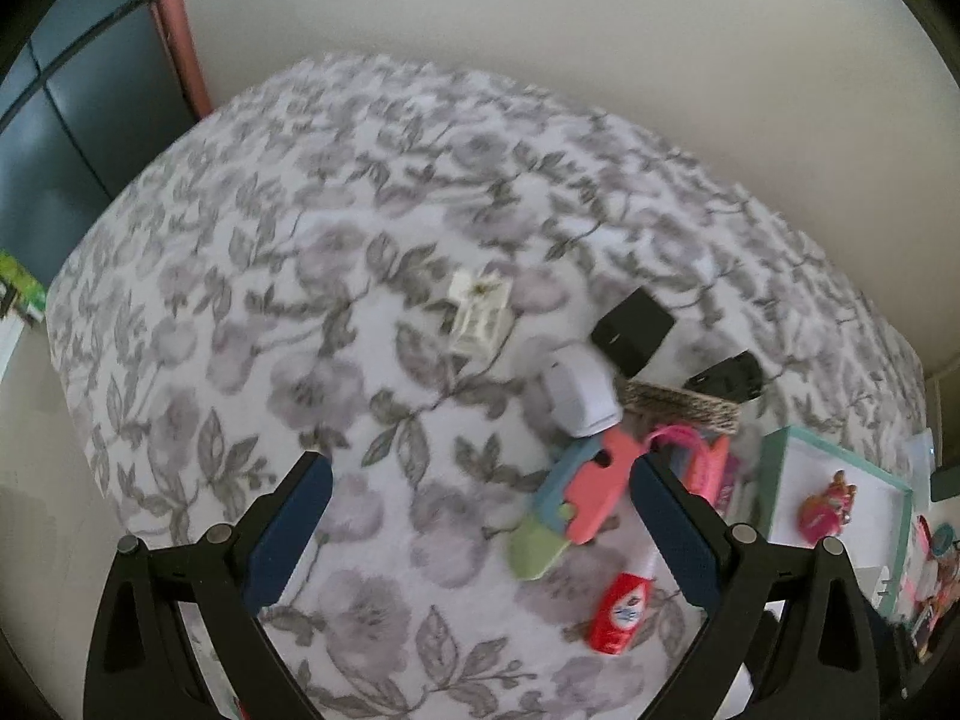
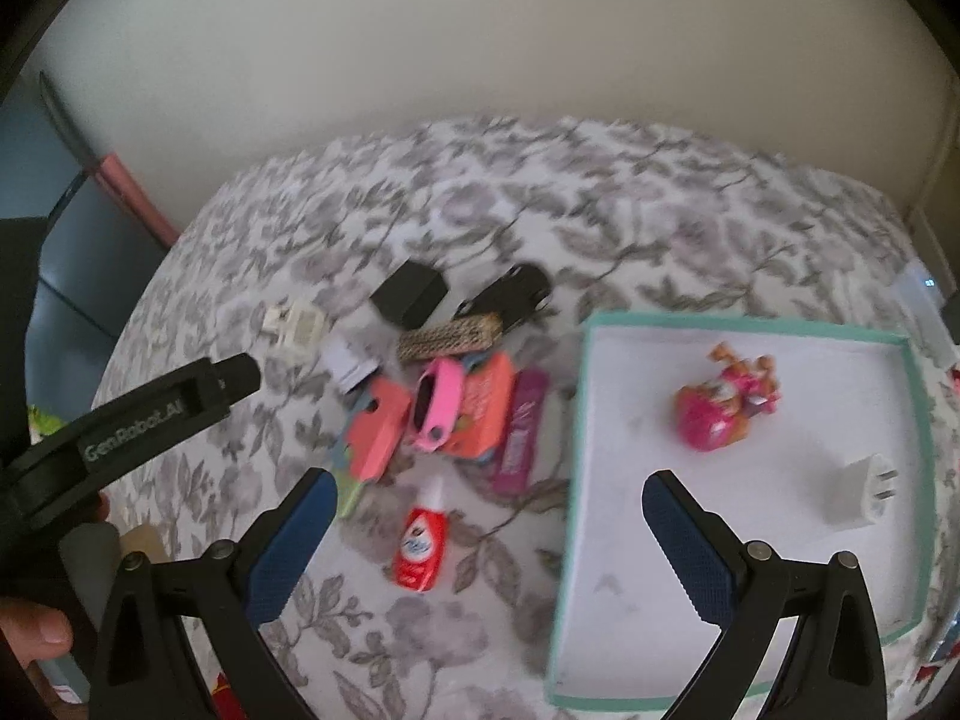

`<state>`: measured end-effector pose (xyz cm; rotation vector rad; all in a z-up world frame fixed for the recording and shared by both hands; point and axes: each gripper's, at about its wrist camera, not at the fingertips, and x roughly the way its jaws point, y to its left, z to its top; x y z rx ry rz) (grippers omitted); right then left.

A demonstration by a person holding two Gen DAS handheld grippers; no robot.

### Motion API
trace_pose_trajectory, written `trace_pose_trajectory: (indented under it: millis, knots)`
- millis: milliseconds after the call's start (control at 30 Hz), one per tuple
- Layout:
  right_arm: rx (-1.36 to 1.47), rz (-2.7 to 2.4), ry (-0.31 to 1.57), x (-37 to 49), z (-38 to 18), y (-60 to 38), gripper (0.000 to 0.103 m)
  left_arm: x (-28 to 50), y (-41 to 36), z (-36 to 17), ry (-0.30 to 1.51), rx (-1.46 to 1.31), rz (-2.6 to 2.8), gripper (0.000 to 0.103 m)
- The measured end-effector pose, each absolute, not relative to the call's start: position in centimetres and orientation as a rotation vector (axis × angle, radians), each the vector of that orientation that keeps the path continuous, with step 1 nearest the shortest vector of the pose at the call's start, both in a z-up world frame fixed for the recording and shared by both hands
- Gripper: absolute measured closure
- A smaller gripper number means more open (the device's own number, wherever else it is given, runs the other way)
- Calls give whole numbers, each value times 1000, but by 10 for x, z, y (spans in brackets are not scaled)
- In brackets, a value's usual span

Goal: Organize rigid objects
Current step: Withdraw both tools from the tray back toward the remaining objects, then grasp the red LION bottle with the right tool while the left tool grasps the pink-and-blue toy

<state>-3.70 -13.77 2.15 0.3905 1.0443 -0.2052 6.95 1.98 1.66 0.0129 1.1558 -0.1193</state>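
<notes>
Hovering over floral bedspread (image 2: 630, 210): right gripper (image 2: 489, 507) and left gripper (image 1: 483, 492), both wide open, empty. Teal-rimmed tray (image 2: 744, 324) holds pink toy (image 2: 723, 405), white plug (image 2: 864, 489); red bottle (image 2: 418, 552) lies beside it.

Soft daylight, motion blur, fisheye warping.

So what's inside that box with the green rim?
Inside the box lie a pink toy figure and a white plug adapter, apart from each other. The right gripper's fingers cover part of its floor.
</notes>
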Motion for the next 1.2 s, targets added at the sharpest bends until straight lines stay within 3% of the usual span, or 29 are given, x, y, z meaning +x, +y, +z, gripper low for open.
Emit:
trace_pose_trajectory:
  millis: [400, 900, 1200]
  knots:
    - [428, -142, 1190, -22, -27, -112, 0, 79, 31, -40, 1323, 25, -68, 3]
    - [350, -147, 1267, -14, -60, -91, 0, 90, 47, -51, 1342, -9, -28, 3]
    - [308, -151, 1287, -6, -75, -83, 11, 96, 36, -50, 1361, -16, -83, 4]
